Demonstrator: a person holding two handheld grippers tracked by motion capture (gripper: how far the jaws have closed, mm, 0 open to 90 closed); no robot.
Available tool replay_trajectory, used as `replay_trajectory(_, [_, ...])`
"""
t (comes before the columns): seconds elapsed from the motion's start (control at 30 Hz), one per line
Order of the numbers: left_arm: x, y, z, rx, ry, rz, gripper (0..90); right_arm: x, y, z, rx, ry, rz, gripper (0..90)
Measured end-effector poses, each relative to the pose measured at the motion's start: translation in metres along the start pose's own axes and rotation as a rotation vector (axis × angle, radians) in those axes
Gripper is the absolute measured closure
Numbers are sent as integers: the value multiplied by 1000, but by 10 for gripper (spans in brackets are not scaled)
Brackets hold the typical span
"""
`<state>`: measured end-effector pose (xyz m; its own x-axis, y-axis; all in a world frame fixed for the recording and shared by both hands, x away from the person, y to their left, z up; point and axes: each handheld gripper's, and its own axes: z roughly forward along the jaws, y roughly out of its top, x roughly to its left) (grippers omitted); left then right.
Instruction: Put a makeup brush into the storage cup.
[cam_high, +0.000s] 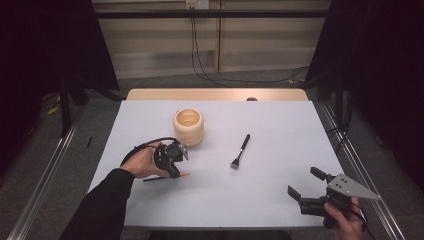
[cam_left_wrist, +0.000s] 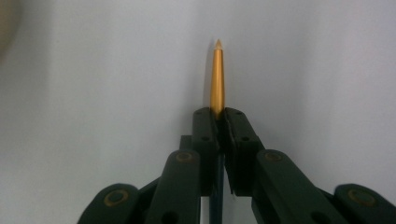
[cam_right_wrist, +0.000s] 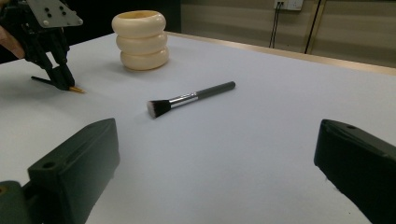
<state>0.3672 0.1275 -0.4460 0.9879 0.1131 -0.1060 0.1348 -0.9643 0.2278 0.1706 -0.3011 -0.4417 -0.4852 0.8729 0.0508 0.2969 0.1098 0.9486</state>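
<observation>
Two grippers are at work over the white table (cam_high: 280, 125). The left gripper (cam_high: 176, 172) has its jaws pinched on a thin gold-tipped pencil (cam_left_wrist: 217, 79) that lies flat near the cream ribbed holder (cam_high: 189, 127), probably bound for it. The right gripper (cam_high: 306, 184) waits wide and empty, near the makeup brush (cam_high: 240, 151).

Wide bare tabletop (cam_high: 280, 200) btwn grippers; only brush (cam_high: 240, 150) mid-table, ribbed holder (cam_high: 189, 127) blocks far-left side.
</observation>
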Motion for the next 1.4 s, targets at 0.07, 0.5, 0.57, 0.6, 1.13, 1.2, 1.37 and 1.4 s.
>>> replay_trajectory(0.07, [1, -1, -1, -2, -5, -16, 841, 0, 0, 0, -3, 0, 0, 0])
replay_trajectory(0.5, [3, -9, -6, -58, -57, -120, 842, 0, 0, 0, 2, 2, 1, 0])
replay_trajectory(0.57, [5, -11, -9, -66, -36, -117, 842, 0, 0, 0, 3, 0, 1, 0])
replay_trajectory(0.6, [7, -13, -11, -79, -43, -119, 842, 0, 0, 0, 3, 0, 1, 0])
replay_trajectory(1.13, [7, -29, -38, -309, -6, -215, 842, -1, 0, -1, 3, -4, 2, 0])
replay_trajectory(1.2, [5, -29, -38, -345, 3, -252, 842, -1, 0, -1, 3, -4, 3, 0])
replay_trajectory(1.37, [-1, -28, -43, -391, 26, -253, 842, -1, 0, 0, 3, -1, 1, 0])
replay_trajectory(1.4, [-2, -28, -48, -419, 40, -244, 842, -1, 0, 0, 2, -3, 1, 0])
